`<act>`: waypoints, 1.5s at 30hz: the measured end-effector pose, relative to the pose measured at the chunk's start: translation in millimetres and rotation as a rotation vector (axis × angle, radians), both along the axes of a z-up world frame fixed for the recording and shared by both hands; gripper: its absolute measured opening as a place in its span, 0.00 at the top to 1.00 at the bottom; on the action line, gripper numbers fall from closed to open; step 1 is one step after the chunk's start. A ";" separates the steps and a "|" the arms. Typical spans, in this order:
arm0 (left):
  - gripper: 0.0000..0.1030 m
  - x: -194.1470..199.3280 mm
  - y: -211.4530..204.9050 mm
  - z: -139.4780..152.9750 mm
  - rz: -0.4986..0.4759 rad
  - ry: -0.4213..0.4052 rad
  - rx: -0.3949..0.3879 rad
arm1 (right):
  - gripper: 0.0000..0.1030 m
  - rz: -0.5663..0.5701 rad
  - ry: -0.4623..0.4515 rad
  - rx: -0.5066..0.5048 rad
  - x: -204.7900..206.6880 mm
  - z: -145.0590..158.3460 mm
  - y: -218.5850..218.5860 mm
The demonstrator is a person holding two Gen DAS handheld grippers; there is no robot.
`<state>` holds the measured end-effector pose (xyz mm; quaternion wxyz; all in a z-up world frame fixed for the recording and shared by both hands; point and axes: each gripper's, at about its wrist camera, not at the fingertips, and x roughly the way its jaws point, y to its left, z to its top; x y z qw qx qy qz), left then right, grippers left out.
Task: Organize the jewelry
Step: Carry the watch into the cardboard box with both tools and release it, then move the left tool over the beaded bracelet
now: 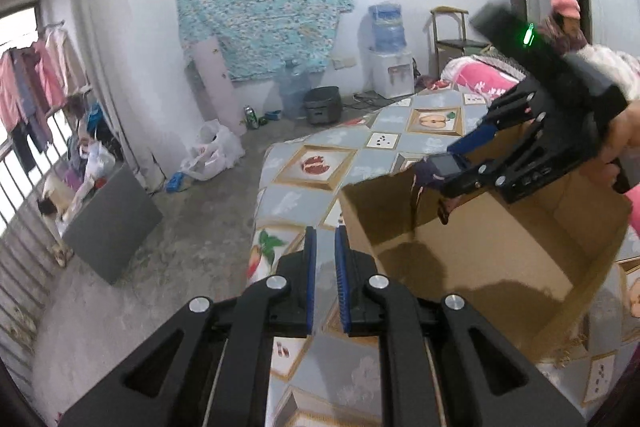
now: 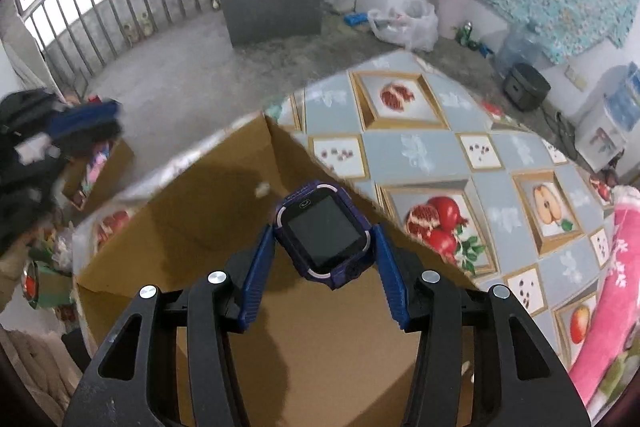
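A purple smartwatch (image 2: pixel 323 233) with a black square screen sits between the blue pads of my right gripper (image 2: pixel 324 227), which is shut on it and holds it above the open cardboard box (image 2: pixel 208 211). In the left wrist view the right gripper (image 1: pixel 452 163) comes in from the right over the box (image 1: pixel 500 247), the watch (image 1: pixel 438 167) at its tips with its strap hanging down. My left gripper (image 1: pixel 325 231) hovers at the box's near left corner, its jaws almost together with nothing between them.
The box stands on a table with a fruit-pattern cloth (image 2: pixel 440 155). A pink cloth (image 2: pixel 616 287) lies at the table's right side. Beyond the table edge is concrete floor with a grey cabinet (image 2: pixel 272 7), plastic bags and a water dispenser (image 1: pixel 390 67).
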<state>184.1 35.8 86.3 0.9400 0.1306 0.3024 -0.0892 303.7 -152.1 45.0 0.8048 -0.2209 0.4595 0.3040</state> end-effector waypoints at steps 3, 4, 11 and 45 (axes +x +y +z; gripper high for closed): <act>0.90 -15.7 7.2 -4.6 0.009 0.012 -0.022 | 0.54 0.014 -0.015 -0.189 -2.1 -28.0 7.5; 0.90 -20.1 7.9 -6.6 0.010 0.013 -0.022 | 0.54 0.015 -0.028 -0.234 -2.5 -35.5 9.5; 0.88 -39.9 6.6 -17.2 0.017 0.027 -0.048 | 0.53 0.038 0.010 -0.282 2.1 -66.0 30.9; 0.22 -113.7 21.2 -48.2 0.055 0.054 -0.146 | 0.34 -0.197 -0.170 0.254 -107.6 55.1 -51.8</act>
